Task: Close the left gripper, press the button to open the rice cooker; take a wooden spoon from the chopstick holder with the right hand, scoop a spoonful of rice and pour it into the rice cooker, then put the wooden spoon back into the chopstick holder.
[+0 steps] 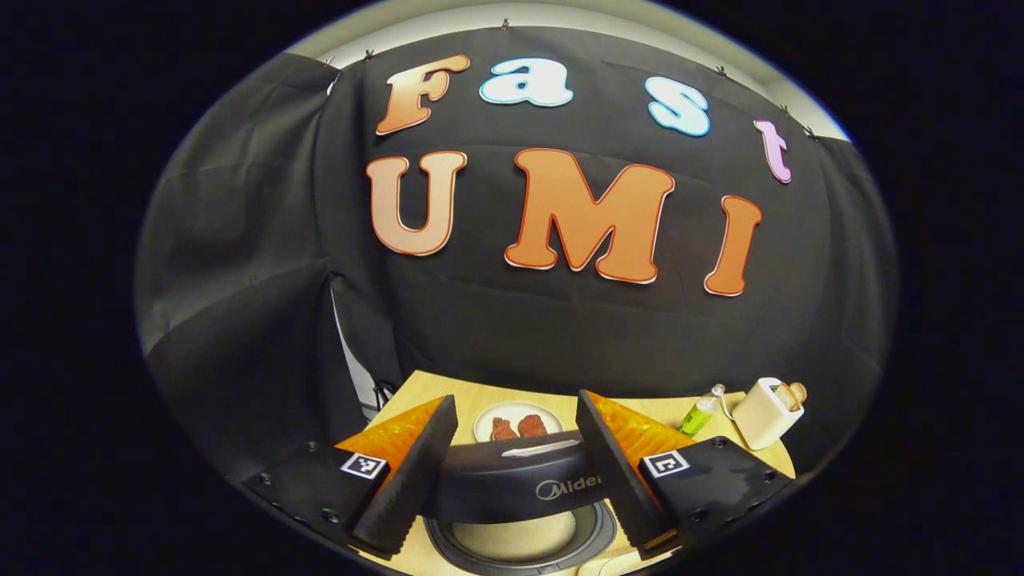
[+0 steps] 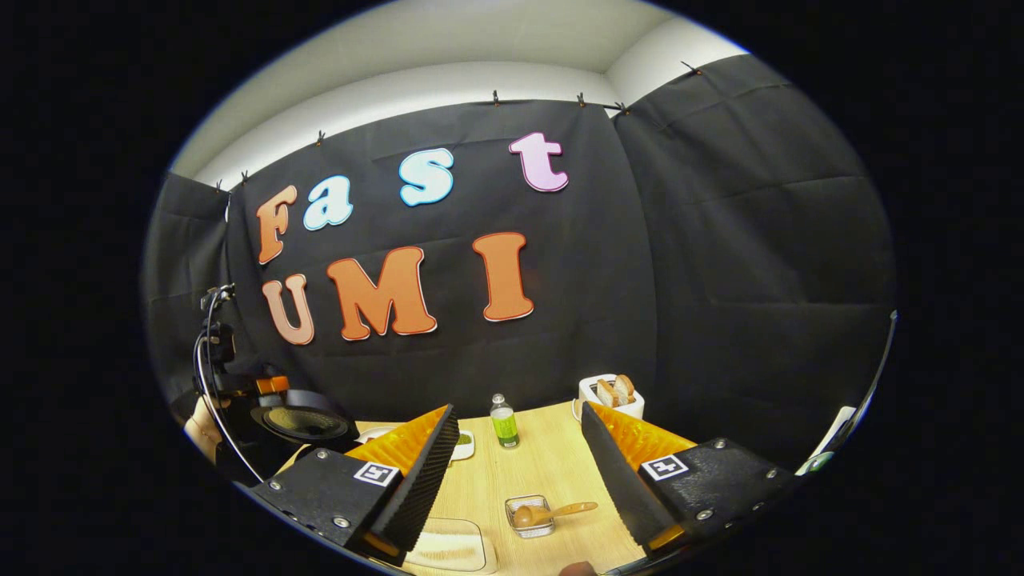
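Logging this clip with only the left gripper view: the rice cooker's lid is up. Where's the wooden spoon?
Observer: The wooden spoon rests in a small holder, ahead of the right tool.
Operator: Is that tool gripping it?
Observer: No, its fingers stand apart with nothing between them.
Operator: Anything beside the holder?
Observer: A shallow rectangular container sits just left of it in the right gripper view.

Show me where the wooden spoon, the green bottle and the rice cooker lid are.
wooden spoon [image 2: 560,510], right gripper view, on its handle.
green bottle [image 2: 504,424], right gripper view, on its body.
rice cooker lid [image 1: 512,480], left gripper view, on its dark outer face.
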`<move>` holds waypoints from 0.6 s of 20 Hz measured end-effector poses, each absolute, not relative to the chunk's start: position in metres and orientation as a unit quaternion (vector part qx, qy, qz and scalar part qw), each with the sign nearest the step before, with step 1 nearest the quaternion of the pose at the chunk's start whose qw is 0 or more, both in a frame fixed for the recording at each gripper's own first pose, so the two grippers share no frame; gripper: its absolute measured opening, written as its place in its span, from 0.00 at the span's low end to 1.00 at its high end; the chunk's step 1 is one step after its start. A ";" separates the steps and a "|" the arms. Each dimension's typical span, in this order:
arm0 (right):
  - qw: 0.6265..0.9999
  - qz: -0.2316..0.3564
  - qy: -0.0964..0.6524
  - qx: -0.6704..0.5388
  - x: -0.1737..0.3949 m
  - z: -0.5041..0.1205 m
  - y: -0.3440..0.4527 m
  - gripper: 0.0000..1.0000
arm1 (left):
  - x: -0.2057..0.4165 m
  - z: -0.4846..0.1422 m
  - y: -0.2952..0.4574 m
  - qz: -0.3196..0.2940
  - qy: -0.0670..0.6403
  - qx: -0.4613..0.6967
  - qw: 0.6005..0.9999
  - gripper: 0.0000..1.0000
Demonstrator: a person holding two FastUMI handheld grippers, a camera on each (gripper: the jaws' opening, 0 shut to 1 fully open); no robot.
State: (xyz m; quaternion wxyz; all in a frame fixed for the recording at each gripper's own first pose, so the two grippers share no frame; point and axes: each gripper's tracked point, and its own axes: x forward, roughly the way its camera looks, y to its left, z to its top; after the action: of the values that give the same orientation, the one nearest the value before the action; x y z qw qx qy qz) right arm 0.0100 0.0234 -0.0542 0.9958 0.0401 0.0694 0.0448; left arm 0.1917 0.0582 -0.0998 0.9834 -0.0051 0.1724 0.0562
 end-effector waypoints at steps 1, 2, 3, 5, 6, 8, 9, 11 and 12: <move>0.995 0.050 0.074 0.042 0.010 -0.058 0.022 0.95 | 0.180 -0.110 0.053 0.056 0.180 -0.001 0.982 1.00; 0.995 0.052 0.079 0.041 0.010 -0.061 0.021 0.95 | 0.168 -0.123 0.049 0.056 0.186 0.007 0.981 1.00; 0.994 0.054 0.081 0.040 0.011 -0.064 0.020 0.95 | 0.158 -0.136 0.046 0.058 0.192 0.011 0.980 1.00; 0.993 0.062 0.088 0.039 0.010 -0.071 0.020 0.95 | 0.141 -0.160 0.040 0.062 0.195 0.013 0.979 1.00; 0.993 0.066 0.093 0.039 0.009 -0.075 0.021 0.95 | 0.134 -0.174 0.036 0.062 0.196 0.007 0.979 0.98; 0.992 0.070 0.101 0.038 0.009 -0.082 0.020 0.95 | 0.125 -0.199 0.033 0.065 0.205 0.010 0.977 1.00; 0.992 0.071 0.102 0.037 0.010 -0.085 0.021 0.95 | 0.125 -0.203 0.031 0.065 0.194 0.026 0.978 1.00; 0.991 0.072 0.110 0.035 0.011 -0.093 0.022 0.95 | 0.121 -0.212 0.033 0.071 0.175 0.037 0.981 0.99; 0.990 0.072 0.113 0.035 0.010 -0.095 0.021 0.95 | 0.117 -0.218 0.034 0.075 0.171 0.036 0.982 0.98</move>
State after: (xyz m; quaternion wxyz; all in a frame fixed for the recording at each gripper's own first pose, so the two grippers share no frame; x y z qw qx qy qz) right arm 0.0104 0.0211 -0.0951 0.9903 0.0353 0.1134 0.0721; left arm 0.1168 0.0336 -0.2177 0.9818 0.0360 0.1707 0.0747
